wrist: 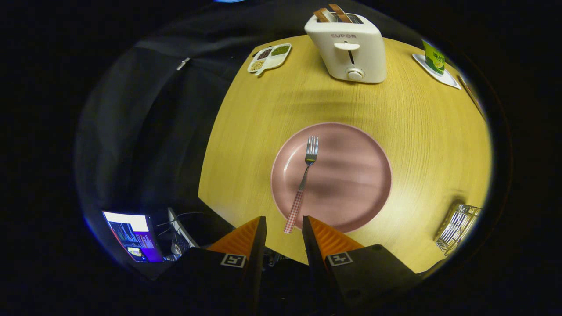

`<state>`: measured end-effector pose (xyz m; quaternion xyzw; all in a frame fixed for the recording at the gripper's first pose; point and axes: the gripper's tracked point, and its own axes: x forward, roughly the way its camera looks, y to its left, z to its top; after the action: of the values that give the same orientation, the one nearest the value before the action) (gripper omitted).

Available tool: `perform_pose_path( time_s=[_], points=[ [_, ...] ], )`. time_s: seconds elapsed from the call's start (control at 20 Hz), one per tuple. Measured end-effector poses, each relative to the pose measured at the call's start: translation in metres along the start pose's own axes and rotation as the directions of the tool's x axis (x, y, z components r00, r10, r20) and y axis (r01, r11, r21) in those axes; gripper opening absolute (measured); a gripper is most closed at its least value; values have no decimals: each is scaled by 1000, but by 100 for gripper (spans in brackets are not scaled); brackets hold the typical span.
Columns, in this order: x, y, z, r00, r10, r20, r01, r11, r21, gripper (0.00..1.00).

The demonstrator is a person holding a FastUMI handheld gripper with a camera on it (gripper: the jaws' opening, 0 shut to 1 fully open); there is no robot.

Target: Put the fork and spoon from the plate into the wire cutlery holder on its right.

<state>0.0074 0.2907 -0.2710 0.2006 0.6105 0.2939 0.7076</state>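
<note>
Hovering over near edge of desk (263, 114), we hold tool (284, 228) with fingers (246, 235) parted moderately, gripping nothing. Fork (303, 182) lies on pink plate (351, 175), just ahead of us: checked handle end pokes over near rim, sitting in gap between finger tips, tines pointing far and slightly right. Long axis runs almost along our reach, so we judge handle end is natural grab point. Spoon: we see none on plate. Wire cutlery holder (456, 226) sits well right of plate, near desk's right edge.
</note>
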Motion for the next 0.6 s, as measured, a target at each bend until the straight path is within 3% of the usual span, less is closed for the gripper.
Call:
perform_pose_path(
  time_s=[0.3,0.55,0.6],
  points=[
    [58,-17,-4,995,-82,-63,86,994,69,52],
    [84,-18,-13,991,-99,-92,108,989,97,52],
    [86,-20,-13,990,-105,-91,115,987,111,35]
  ],
)
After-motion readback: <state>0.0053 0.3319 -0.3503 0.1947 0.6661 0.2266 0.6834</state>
